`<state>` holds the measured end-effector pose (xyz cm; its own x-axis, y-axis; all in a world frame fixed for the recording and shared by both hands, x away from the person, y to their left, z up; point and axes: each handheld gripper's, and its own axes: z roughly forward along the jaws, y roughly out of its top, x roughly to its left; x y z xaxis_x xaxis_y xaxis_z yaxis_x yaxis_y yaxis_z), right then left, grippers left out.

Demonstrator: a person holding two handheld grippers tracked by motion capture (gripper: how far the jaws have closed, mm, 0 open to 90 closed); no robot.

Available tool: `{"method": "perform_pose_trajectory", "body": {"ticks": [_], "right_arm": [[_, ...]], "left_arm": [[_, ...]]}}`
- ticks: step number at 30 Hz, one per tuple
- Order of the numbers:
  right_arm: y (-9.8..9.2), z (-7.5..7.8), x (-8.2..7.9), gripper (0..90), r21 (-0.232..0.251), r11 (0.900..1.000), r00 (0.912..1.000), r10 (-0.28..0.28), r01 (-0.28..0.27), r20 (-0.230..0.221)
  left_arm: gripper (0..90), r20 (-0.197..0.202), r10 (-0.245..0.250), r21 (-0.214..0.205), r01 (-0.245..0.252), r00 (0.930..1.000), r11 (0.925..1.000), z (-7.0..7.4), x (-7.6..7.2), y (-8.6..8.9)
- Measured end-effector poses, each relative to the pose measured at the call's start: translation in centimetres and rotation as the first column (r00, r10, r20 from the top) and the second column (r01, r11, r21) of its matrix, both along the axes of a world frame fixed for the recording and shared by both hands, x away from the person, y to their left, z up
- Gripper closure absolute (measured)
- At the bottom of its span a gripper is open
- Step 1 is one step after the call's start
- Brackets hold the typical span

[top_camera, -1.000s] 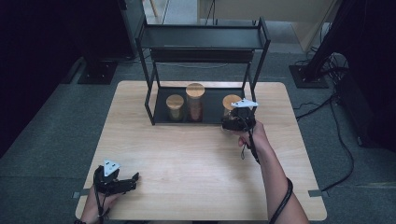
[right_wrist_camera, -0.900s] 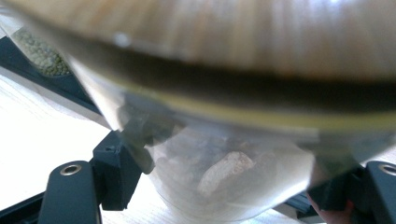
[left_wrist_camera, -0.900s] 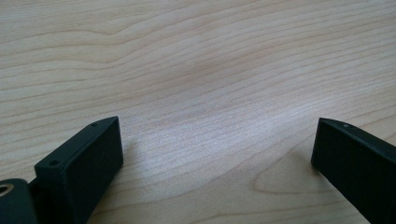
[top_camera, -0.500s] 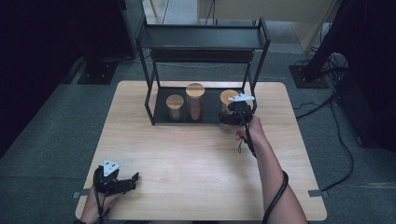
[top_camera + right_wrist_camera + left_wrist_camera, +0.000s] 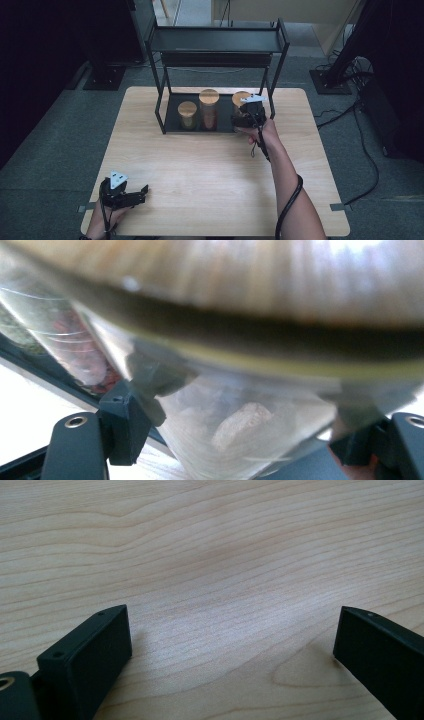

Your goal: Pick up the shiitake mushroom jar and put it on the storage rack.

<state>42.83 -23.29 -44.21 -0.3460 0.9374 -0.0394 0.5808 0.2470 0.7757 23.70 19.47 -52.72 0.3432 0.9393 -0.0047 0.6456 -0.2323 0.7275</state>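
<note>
Tongs on the left (image 5: 140, 192) lie spread open on the near left of the table (image 5: 210, 165), where they lay a second ago, and the left gripper view has bare wood grain between their two black jaws. Far ahead and to their right, the right tongs (image 5: 243, 118) have carried the glass jar (image 5: 240, 102) further in under the black rack (image 5: 215, 47), just right of the tall jar (image 5: 209, 107) and short jar (image 5: 187, 114). Seen from high up, the grip is hidden; the right gripper view has both jaws pressed against the jar's clear wall below its wooden lid (image 5: 250, 285).
</note>
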Motion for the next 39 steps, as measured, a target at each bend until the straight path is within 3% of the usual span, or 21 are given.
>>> {"method": "perform_pose_trajectory", "body": {"ticks": [16,22,30,35,39], "right_arm": [[0.4,-0.8,1.9,25.2,0.009,0.9999,0.9998,-0.013,0.013,-0.012],[0.5,-1.3,2.0,25.2,0.005,0.9998,0.9996,-0.020,0.020,-0.020],[0.1,-1.6,2.0,24.6,0.037,0.9989,0.9993,-0.028,0.029,-0.023],[0.0,-1.6,1.6,13.4,0.044,0.9990,0.9994,-0.008,0.010,-0.033],[0.1,-1.9,0.9,10.6,0.023,0.9997,0.9990,0.012,-0.011,-0.043]], "left_arm": [[2.3,0.000,0.001,-0.006,-0.001,1.0000,1.0000,0.0,0.0,0.1],[2.3,0.001,0.001,-0.005,-0.001,1.0000,1.0000,0.0,0.0,0.1],[2.3,0.000,0.000,0.001,0.000,1.0000,1.0000,0.0,0.0,0.0],[2.3,-0.001,0.000,0.005,0.000,1.0000,1.0000,0.0,0.0,0.0],[2.3,-0.001,0.000,0.007,0.000,1.0000,1.0000,0.0,0.0,0.0]]}}
